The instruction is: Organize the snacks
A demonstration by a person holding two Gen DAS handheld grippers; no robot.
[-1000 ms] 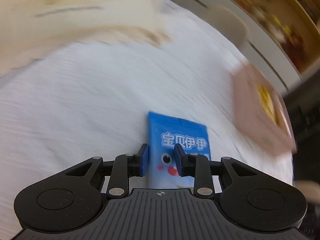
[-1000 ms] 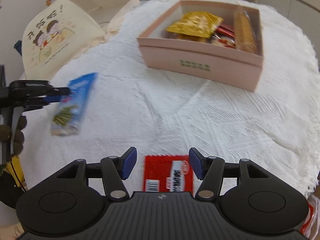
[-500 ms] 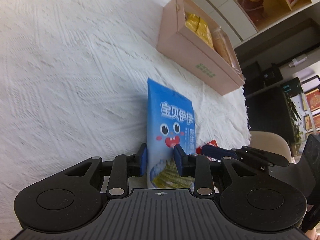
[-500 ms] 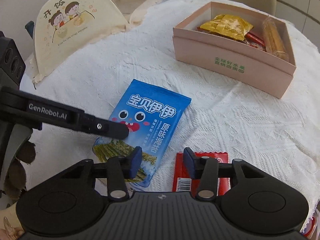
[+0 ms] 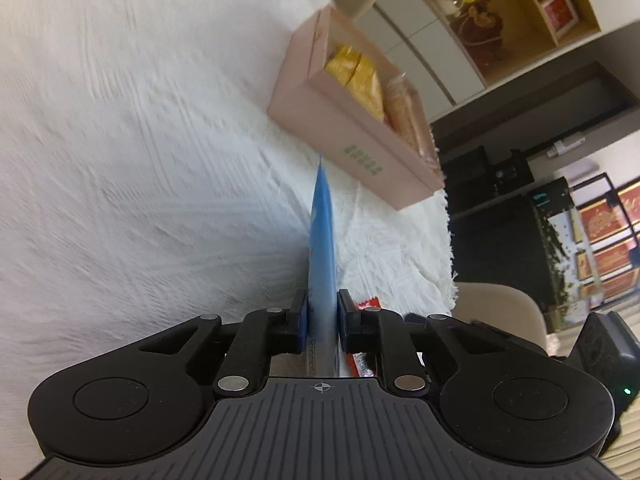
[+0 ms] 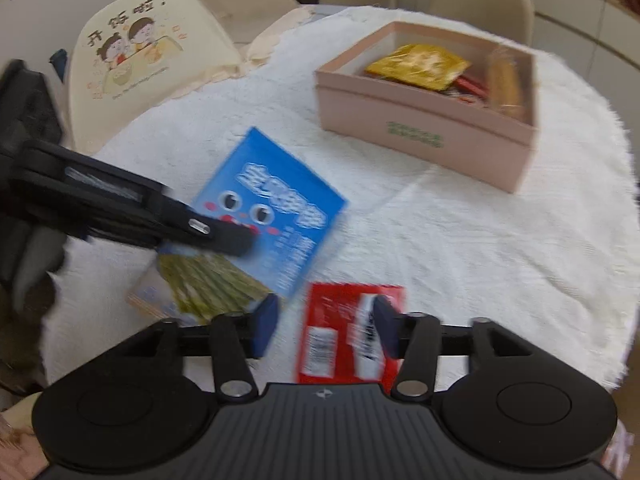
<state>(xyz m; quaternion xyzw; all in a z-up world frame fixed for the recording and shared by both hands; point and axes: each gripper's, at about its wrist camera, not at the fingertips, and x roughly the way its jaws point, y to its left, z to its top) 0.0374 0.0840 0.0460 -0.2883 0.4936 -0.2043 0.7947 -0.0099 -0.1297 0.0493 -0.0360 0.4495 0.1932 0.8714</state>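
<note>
My left gripper (image 5: 322, 320) is shut on a blue snack packet (image 5: 322, 256), which shows edge-on between the pads and points toward the pink box (image 5: 360, 160). In the right wrist view the left gripper (image 6: 236, 240) grips that blue packet (image 6: 280, 208) tilted just above the white cloth. My right gripper (image 6: 326, 320) hovers over a red packet (image 6: 340, 332) lying flat on the cloth. Its jaws are opening, with the packet between them and the pads off it. The pink box (image 6: 420, 136) holds a yellow packet (image 6: 418, 66) and other snacks.
A cream food cover with a cartoon print (image 6: 140, 52) stands at the back left of the round table. Beige chairs (image 6: 484, 0) ring the far side. The cloth's fringed edge (image 5: 450, 248) runs close behind the box. A wall shelf (image 5: 500, 12) lies beyond.
The left jaws have closed tight on the blue packet, which has turned edge-on to its camera and swung toward the box. The right jaws have widened over the red packet.
</note>
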